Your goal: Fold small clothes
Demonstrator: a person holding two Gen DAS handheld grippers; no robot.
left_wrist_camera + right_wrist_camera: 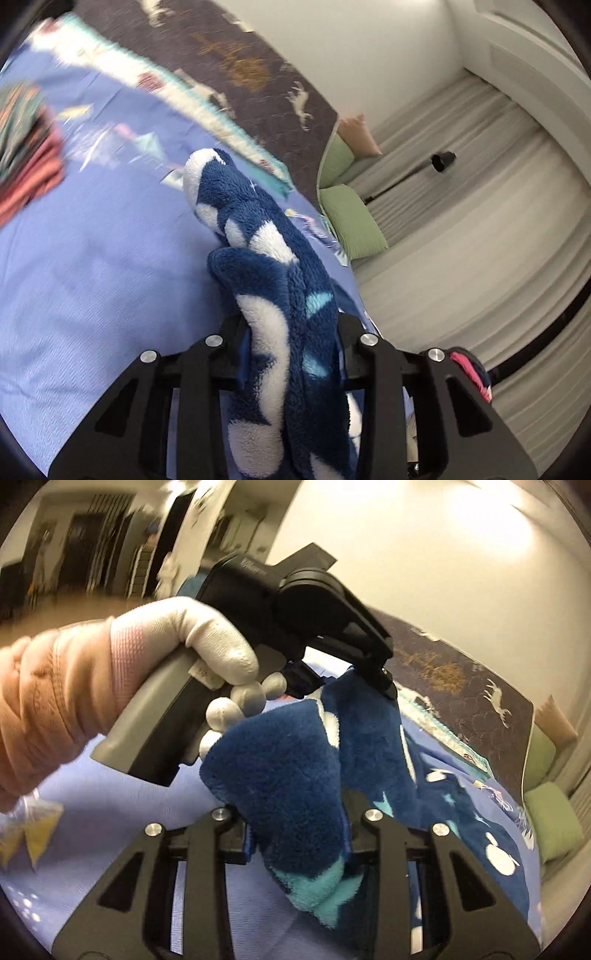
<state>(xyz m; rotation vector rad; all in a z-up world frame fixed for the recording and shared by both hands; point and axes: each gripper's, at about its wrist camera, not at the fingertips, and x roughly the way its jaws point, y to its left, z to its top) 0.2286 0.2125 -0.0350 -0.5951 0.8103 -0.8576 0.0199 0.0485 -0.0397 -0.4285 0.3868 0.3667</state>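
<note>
Between the fingers of your left tool (291,332) sits a bunched edge of the fleece garment (258,236), dark blue with white and pale turquoise patches. Your left tool is clenched on it: the pile fills the gap from pad to pad, and the cloth rises out of the tool and runs forward and up to a white-tipped end, clear of the blue bedsheet (92,258) below.

Your right tool (299,819) is likewise clamped on the same garment (280,775), gripping a thick fold of plain blue pile with a turquoise patch hanging just under the fingers. From that grip the cloth stretches up and away to your left tool (384,686), which shows in the right wrist view nipping another edge of it, held by your white-gloved left hand (207,653) with a pink sleeve (44,701) behind it. So the garment hangs between the two tools, lifted off the bed, with its loose remainder draping down to the right onto the sheet.

Beyond it, along the bed's far edge, lie a patterned strip of cloth with a turquoise border (192,96) and a dark headboard printed with deer (491,698). Green cushions (351,218) sit on the floor beside the bed.
</note>
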